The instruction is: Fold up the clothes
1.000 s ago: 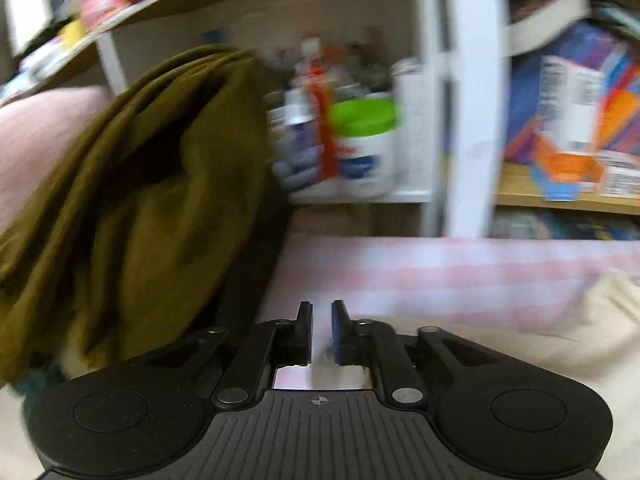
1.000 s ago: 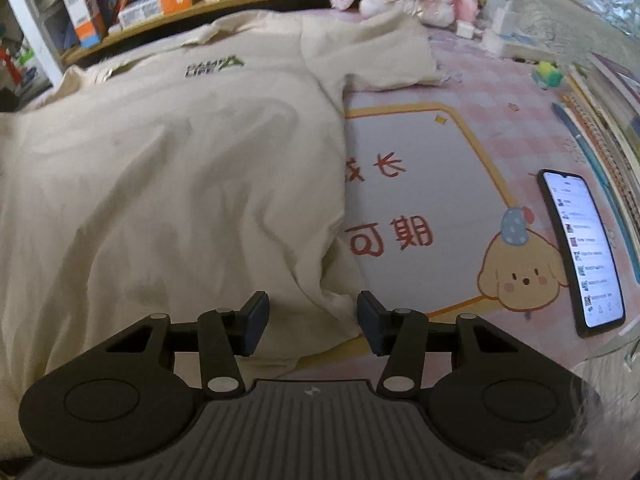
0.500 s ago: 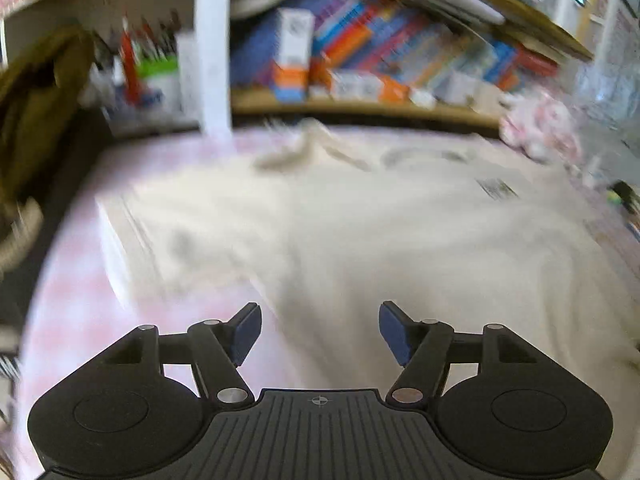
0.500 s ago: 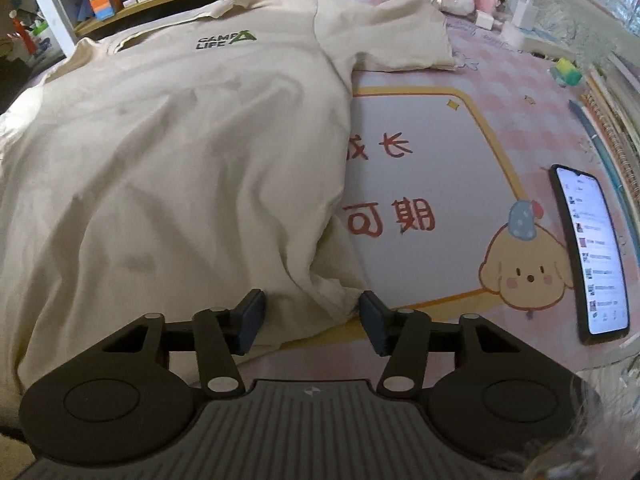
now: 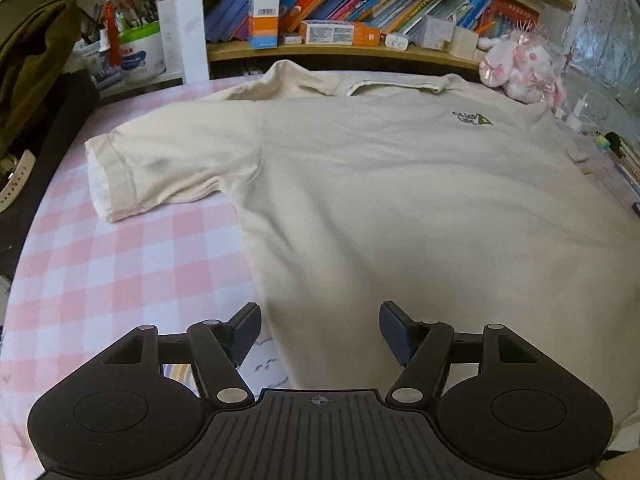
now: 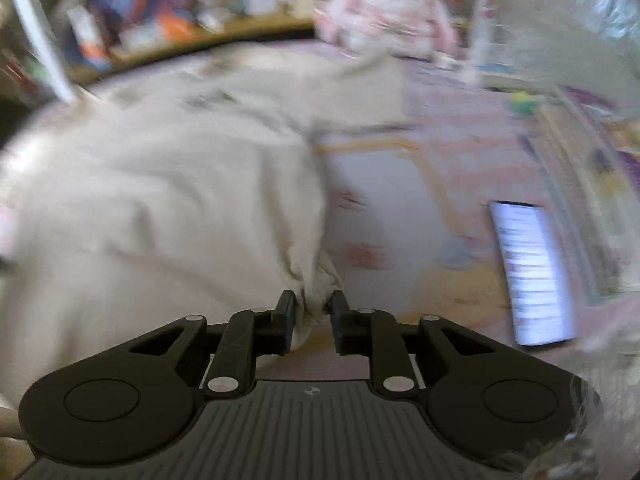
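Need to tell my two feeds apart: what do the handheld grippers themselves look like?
Both look identical. The left gripper and right gripper each have a black ribbed body, two round side lobes, silver pivot pins, a small crosshair mark and dark blue finger pads. No cables, hands or sleeves show.

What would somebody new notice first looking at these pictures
A big cream T-shirt spread flat over the pink checked tablecloth fills most of the scene. The right gripper is closing on a bunched corner of its hem, while the left gripper hangs open over the other side of the hem. Behind sit a crowded bookshelf and a pink plush toy.
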`<state>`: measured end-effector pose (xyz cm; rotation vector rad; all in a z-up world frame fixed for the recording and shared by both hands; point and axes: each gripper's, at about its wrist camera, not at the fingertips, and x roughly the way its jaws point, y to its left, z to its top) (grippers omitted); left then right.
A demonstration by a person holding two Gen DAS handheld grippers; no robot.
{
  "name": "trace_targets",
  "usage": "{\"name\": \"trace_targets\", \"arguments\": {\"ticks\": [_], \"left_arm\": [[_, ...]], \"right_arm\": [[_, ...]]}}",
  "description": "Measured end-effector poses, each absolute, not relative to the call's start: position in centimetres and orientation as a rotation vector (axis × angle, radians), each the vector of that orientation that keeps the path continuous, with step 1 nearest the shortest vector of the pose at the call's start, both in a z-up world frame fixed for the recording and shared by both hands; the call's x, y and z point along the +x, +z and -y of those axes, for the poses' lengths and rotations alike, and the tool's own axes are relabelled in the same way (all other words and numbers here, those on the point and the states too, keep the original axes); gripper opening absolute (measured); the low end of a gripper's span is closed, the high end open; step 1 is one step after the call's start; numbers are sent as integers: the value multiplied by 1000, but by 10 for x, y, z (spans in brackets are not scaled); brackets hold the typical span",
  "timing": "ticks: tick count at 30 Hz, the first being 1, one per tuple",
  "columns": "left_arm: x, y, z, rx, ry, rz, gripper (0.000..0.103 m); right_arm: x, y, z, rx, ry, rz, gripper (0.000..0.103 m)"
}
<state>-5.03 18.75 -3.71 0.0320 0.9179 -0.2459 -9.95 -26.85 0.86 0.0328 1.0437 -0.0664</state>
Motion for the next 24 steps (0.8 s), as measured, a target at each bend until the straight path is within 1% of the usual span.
{"name": "trace_targets", "arguments": {"ticks": [1, 3, 7, 9, 11, 12, 15, 17, 19, 20, 21, 23, 24], "left_arm": [[-52, -38, -188, 31, -244, -924, 69], [-55, -40, -189, 26, -245, -943, 71], [-60, -46, -190, 7, -248, -981, 72], [-62, -48, -190, 2, -249, -980, 74], [-61, -48, -188, 6, -253, -982, 74], [-61, -48, -187, 8, -257, -983, 74], [-58, -48, -186, 18, -266, -986, 74], [-57, -48, -186, 22, -270, -984, 74], [-56, -48, -185, 27, -274, -982, 74], [-56, -48, -185, 30, -275, -982, 74], [-55, -48, -185, 32, -278, -981, 74], [-55, -49, -184, 34, -279, -978, 74], [-55, -49, -184, 33, -279, -976, 74]], "right_arm": [[-101, 8, 274, 67, -57, -1039, 25], [-104, 6, 283, 131, -42, -1021, 40], [-103, -8, 293, 136, -66, -1049, 40], [-103, -18, 297, 149, -60, -1070, 40], [-105, -25, 299, 174, -38, -1076, 40], [-106, -28, 300, 184, -26, -1078, 38], [-108, -27, 291, 156, 13, -1075, 37], [-106, -22, 285, 85, -1, -1059, 40], [-105, -18, 281, 20, 8, -1030, 47], [-104, -16, 279, -4, 34, -1021, 48], [-103, -16, 277, -23, 61, -1025, 48], [-99, -19, 271, -79, 115, -1061, 43], [-97, -23, 267, -112, 135, -1096, 29]]}}
